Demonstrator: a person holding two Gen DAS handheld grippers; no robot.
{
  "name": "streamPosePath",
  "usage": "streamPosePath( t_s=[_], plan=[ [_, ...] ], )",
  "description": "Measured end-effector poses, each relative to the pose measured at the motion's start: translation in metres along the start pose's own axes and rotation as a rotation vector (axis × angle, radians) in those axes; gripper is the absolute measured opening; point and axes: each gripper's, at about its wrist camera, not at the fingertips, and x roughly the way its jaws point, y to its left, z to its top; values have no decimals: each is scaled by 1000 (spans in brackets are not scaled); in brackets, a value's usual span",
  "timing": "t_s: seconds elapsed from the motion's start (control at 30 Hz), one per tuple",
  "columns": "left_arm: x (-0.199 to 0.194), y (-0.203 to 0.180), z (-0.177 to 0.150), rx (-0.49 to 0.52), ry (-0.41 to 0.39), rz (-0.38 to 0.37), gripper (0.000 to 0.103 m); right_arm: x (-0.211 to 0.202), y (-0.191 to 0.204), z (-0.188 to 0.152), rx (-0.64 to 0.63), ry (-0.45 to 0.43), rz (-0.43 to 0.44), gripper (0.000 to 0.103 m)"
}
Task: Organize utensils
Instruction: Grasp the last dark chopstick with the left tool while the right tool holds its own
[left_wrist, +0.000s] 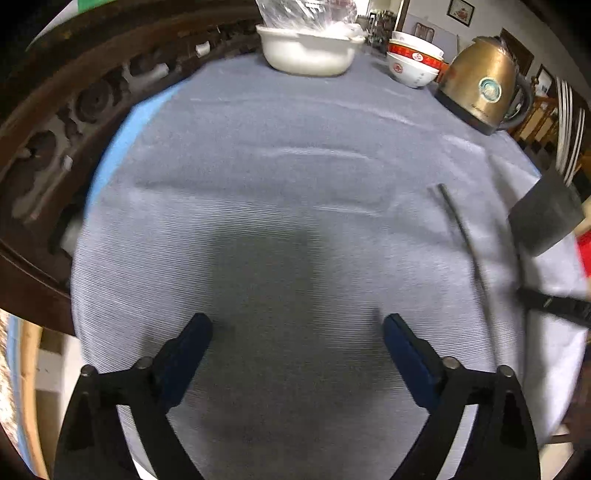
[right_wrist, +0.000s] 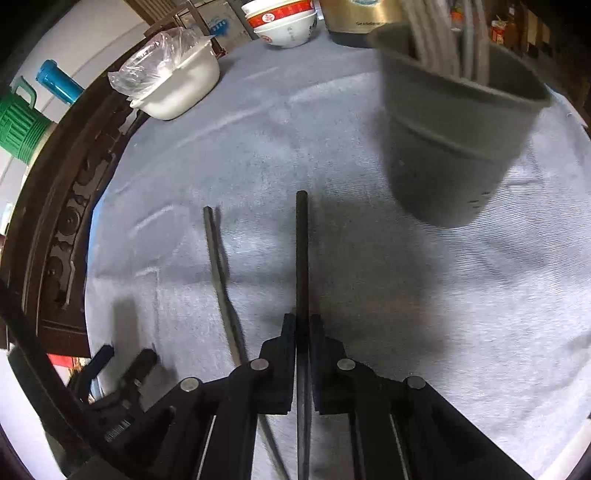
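My right gripper (right_wrist: 303, 325) is shut on a dark chopstick (right_wrist: 302, 251) that points forward, just above the grey cloth. A second dark chopstick (right_wrist: 218, 266) lies on the cloth to its left; it also shows in the left wrist view (left_wrist: 469, 236). A grey utensil cup (right_wrist: 454, 147) holding several pale utensils stands ahead to the right; it also shows in the left wrist view (left_wrist: 543, 218) at the right edge. My left gripper (left_wrist: 297, 328) is open and empty over bare cloth.
At the far side of the table stand a white basin (left_wrist: 306, 51) with a plastic bag in it, stacked red-and-white bowls (left_wrist: 413, 62) and a brass kettle (left_wrist: 484, 85). A carved dark wooden chair back (left_wrist: 55, 147) runs along the left table edge.
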Motion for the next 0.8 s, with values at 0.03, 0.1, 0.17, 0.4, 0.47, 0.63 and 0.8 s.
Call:
streamPosePath(
  t_s=[0.03, 0.1, 0.17, 0.4, 0.47, 0.63, 0.8],
  plan=[
    [-2, -3, 4, -16, 18, -23, 93, 1, -4, -2, -18, 18, -10, 7],
    [-5, -15, 15, -40, 61, -73, 93, 0, -13, -3, -36, 45, -29, 7],
    [-8, -30, 25, -56, 97, -148, 93, -2, -22, -4, -40, 57, -23, 7],
    [13, -91, 51, -90, 267, -202, 71, -6, -42, -8, -35, 59, 27, 7],
    [22, -99, 54, -102, 308, -188, 63, -7, -45, -10, -32, 55, 44, 7],
    [39, -114, 57, -78, 372, -143, 14, -10, -54, -13, -26, 49, 85, 8],
    [50, -122, 62, 63, 441, -111, 6, -9, -55, -11, -38, 57, 103, 8]
  ],
)
